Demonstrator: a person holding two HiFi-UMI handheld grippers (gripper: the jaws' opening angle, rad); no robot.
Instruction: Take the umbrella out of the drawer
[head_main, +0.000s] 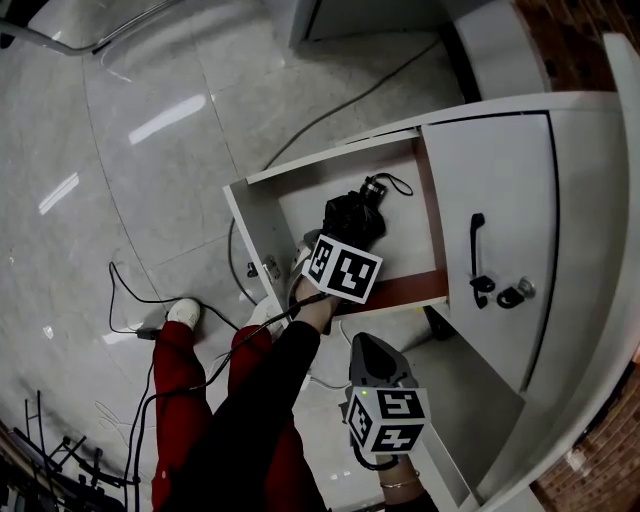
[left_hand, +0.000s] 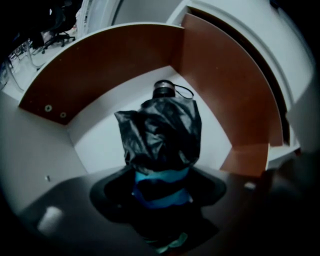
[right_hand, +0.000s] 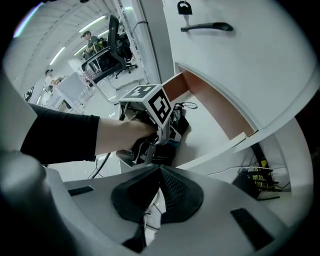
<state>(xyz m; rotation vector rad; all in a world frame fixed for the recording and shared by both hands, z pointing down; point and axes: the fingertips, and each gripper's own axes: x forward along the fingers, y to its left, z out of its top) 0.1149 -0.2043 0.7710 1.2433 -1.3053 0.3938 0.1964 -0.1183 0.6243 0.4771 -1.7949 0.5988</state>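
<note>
The white cabinet (head_main: 580, 200) stands with its drawer (head_main: 410, 225) pulled out. The black folded umbrella (left_hand: 160, 132) lies on the drawer's white floor, about midway between the side walls. Its handle end (left_hand: 163, 89) points toward the far corner where the two brown inner walls meet.

The left hand-held gripper (left_hand: 161, 187) reaches in over the drawer's near edge, and its jaws are clamped on the near end of the umbrella. The right hand-held gripper (right_hand: 160, 175) hangs outside the drawer, below that edge, with its jaws pressed together on nothing.

The step in hand looks like the lift-out. The grip sits at one end, so the handle end will probably sag. A firm clamp and a straight upward lift, until the whole length is above the walls, should come before any pull toward the near edge. The thin strap (left_hand: 184, 91) loops loosely off the handle and could drag along the floor or the wall, so a slow lift suits.
</note>
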